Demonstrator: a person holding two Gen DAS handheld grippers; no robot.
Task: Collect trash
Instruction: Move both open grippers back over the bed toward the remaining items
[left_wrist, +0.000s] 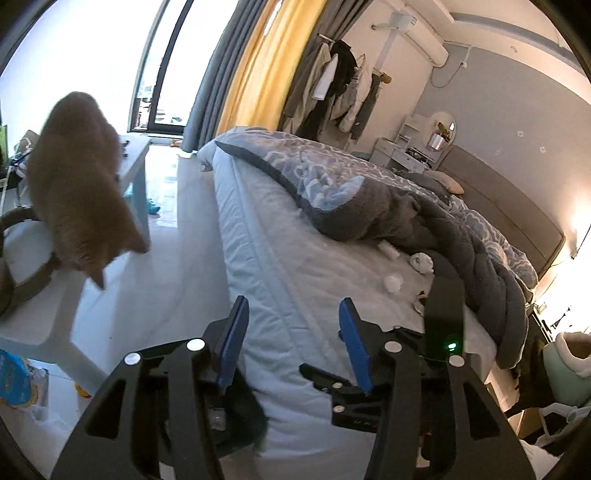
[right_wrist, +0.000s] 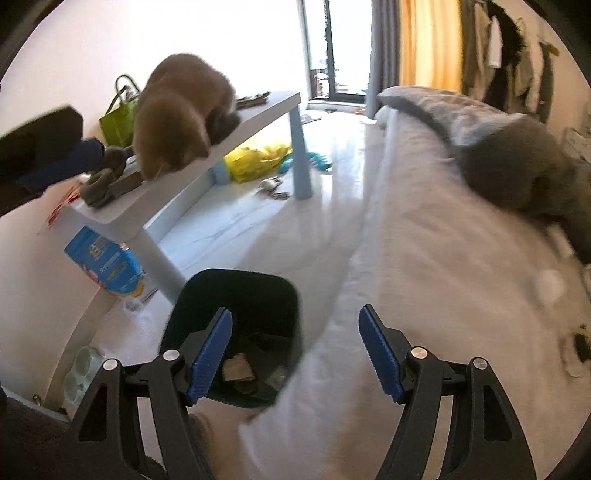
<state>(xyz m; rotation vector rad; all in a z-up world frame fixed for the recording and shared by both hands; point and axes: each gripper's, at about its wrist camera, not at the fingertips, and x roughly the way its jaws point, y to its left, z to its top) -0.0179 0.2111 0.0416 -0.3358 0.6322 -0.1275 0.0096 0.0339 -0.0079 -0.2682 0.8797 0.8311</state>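
A lived-in bedroom: unmade bed (left_wrist: 295, 266) ahead, clothes (left_wrist: 340, 88) hanging beyond, curtains (left_wrist: 255, 62) at the window, cat (right_wrist: 177, 110) on the table (right_wrist: 155, 192) left.

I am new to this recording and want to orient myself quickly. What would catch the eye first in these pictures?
The orange-brown cat crouching on the pale blue table beside the bed stands out first. Next comes the dark trash bin on the floor against the bed's edge, with scraps already inside, just beyond the open right gripper. On the white sheet, crumpled white paper wads lie near the rumpled grey-blue quilt, ahead of the open left gripper.
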